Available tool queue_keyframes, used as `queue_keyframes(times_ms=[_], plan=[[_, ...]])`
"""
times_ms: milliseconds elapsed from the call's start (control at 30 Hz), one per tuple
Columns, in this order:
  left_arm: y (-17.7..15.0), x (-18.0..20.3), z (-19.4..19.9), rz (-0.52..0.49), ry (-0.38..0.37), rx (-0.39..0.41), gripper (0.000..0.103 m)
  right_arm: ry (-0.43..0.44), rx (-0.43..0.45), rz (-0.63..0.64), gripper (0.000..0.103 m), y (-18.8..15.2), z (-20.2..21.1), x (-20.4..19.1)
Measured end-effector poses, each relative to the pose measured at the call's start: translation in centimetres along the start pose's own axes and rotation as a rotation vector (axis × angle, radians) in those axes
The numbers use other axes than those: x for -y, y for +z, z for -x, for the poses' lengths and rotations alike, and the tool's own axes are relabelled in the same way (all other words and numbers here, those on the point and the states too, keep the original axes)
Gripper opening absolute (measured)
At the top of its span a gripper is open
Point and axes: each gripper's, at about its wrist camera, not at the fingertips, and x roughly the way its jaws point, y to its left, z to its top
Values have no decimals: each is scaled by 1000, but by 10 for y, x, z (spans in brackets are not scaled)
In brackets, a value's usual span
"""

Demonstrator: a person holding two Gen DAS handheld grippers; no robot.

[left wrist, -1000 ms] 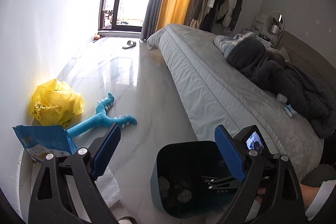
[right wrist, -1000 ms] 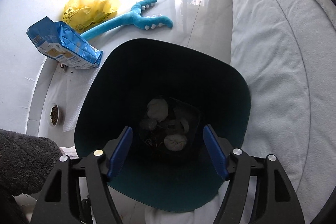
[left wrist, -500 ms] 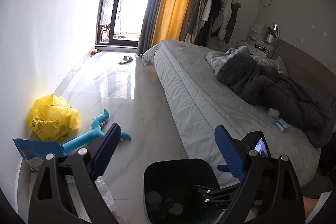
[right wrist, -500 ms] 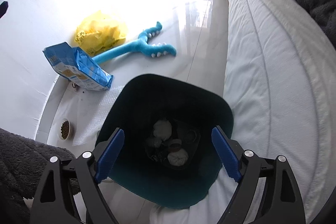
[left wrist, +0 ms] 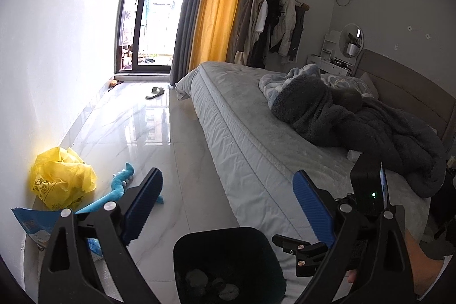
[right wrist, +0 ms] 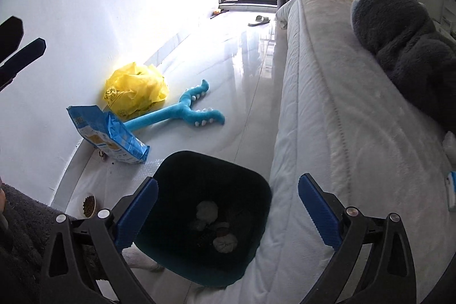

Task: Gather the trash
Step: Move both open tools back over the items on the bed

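Right wrist view: the dark trash bin (right wrist: 199, 218) is seen from above, beside the bed (right wrist: 327, 118), with crumpled tissues (right wrist: 225, 242) lying at its bottom. The right claw (right wrist: 226, 207) has just been opening — its jaws stand wide apart, nothing between them. A small food bowl (right wrist: 89, 205) beside the bin appears only here. Left wrist view alone shows the headboard (left wrist: 404, 87) and hung coats (left wrist: 273, 19); the left claw (left wrist: 228, 207) is likewise spread and empty above the bin.
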Motion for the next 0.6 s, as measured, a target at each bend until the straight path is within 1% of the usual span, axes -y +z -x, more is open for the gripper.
queue_keyframes(times_ms=[100, 200, 300, 467, 600], plan=[[7, 12, -2, -23, -13, 12, 97, -27, 21, -3, 100, 3, 11, 15], [12, 24, -6, -56, -2, 17, 98, -59, 28, -18, 100, 4, 20, 35], [14, 35, -10, -58, 2, 23, 100, -77, 33, -33, 100, 4, 28, 52], [15, 58, -23, -77, -18, 6, 100, -134, 59, -81, 100, 2, 44, 88], [11, 80, -35, -99, -38, -12, 100, -150, 81, -128, 100, 0, 59, 115]])
